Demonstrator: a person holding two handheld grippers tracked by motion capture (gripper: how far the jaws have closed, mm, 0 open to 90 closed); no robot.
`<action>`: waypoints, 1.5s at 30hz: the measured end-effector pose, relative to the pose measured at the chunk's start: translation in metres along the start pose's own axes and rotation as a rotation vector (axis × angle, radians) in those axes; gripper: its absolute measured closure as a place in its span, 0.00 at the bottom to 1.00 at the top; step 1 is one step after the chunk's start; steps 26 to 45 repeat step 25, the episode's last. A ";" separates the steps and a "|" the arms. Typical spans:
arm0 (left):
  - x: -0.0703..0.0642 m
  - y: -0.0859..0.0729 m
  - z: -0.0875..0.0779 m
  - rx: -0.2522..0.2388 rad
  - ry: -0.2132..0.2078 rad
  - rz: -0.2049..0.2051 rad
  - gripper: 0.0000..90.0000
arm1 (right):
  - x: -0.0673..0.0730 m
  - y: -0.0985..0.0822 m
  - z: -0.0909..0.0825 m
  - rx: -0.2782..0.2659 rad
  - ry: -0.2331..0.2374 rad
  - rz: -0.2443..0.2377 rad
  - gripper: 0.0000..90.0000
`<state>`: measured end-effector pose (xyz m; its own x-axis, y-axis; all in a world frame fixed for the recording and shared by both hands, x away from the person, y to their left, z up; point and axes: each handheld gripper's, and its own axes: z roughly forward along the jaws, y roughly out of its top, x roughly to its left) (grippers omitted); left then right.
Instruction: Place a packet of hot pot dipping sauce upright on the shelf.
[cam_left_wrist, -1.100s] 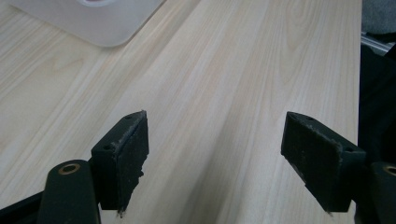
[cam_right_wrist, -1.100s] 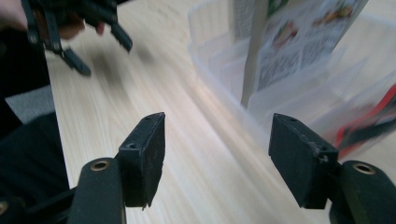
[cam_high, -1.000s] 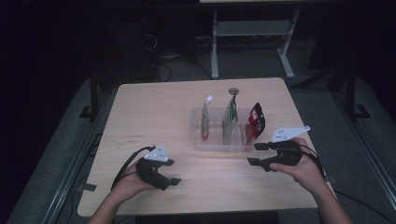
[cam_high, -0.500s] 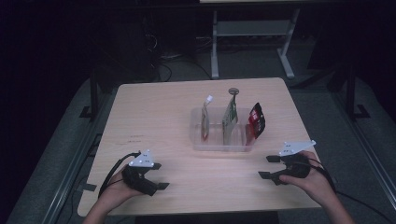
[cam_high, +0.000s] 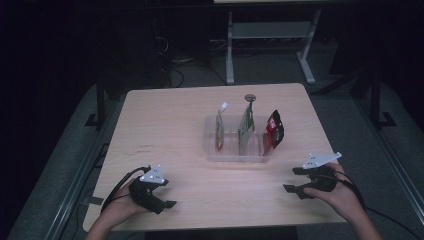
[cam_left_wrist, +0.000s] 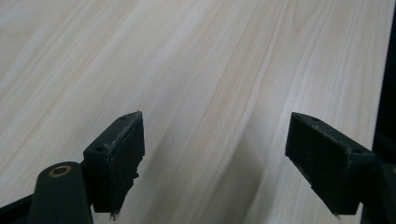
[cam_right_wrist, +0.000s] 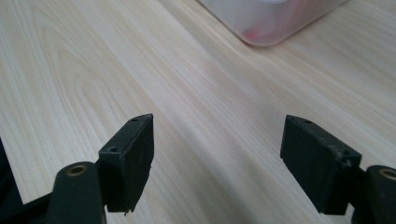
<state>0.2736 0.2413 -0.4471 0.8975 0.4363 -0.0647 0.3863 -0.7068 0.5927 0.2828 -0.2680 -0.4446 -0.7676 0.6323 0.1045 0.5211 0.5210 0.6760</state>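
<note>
Both hands have drawn back toward the near table edge since the earlier frame, the right gripper (cam_high: 296, 180) widening with nothing between its jaws. High view: clear bin (cam_high: 240, 152) holds 3 upright pouches, well apart from both grippers. Left gripper (cam_left_wrist: 212, 163) view: jaws spread over bare table (cam_left_wrist: 196, 70). Right gripper view: empty jaws, bin corner (cam_right_wrist: 271, 28) ahead; a careless reach could tip a pouch.
</note>
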 end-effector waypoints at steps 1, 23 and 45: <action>0.000 0.000 0.000 0.005 0.004 0.003 0.21 | 0.000 0.000 0.001 0.007 0.005 -0.003 0.29; 0.005 -0.001 -0.004 0.001 0.027 0.004 0.21 | -0.002 -0.002 0.002 0.027 0.017 0.002 0.29; 0.005 -0.001 -0.004 0.001 0.027 0.004 0.21 | -0.002 -0.003 0.002 0.025 0.017 0.001 0.29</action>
